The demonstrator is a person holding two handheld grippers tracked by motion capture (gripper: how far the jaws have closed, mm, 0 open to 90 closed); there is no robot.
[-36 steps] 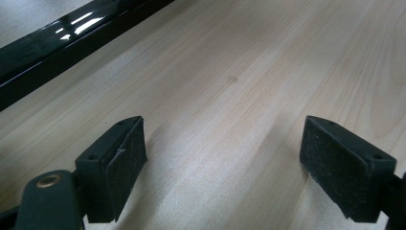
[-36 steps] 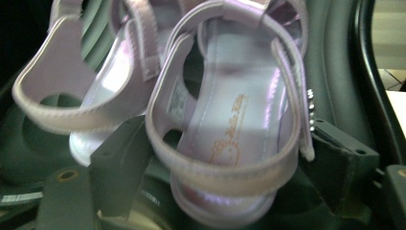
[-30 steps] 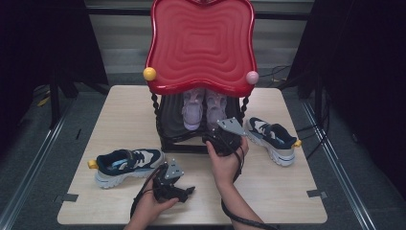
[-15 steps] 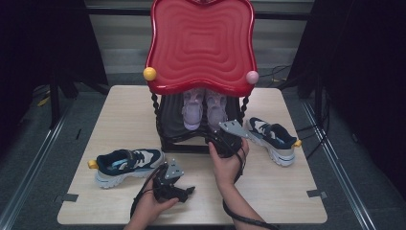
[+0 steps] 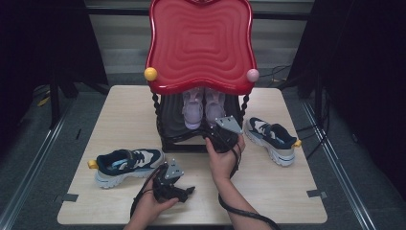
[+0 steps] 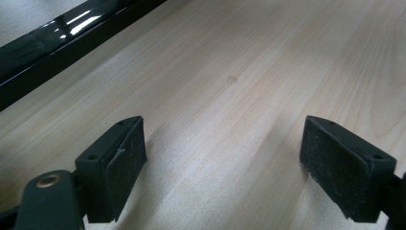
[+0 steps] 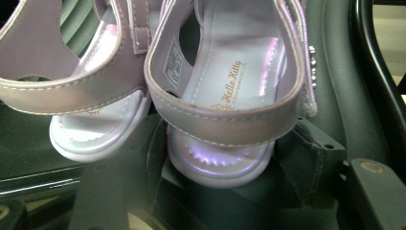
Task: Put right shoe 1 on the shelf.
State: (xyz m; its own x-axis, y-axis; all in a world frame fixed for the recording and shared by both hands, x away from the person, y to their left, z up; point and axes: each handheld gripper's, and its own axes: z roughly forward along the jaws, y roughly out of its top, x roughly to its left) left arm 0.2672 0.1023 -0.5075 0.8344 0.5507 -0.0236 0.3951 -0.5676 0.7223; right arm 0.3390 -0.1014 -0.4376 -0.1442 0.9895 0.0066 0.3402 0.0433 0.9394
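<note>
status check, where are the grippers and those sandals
Left gripper open, idle on table. Right gripper closing around right sandal heel. Nothing blocking.

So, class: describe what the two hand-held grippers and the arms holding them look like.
Both grippers, left gripper and right gripper, are black, each topped with a grey three-cornered plate and trailing a black cable. In the left gripper view the fingers are matte black blocks with small screw holes and a brass-coloured rivet. The forearms are bare, no sleeves.
</note>
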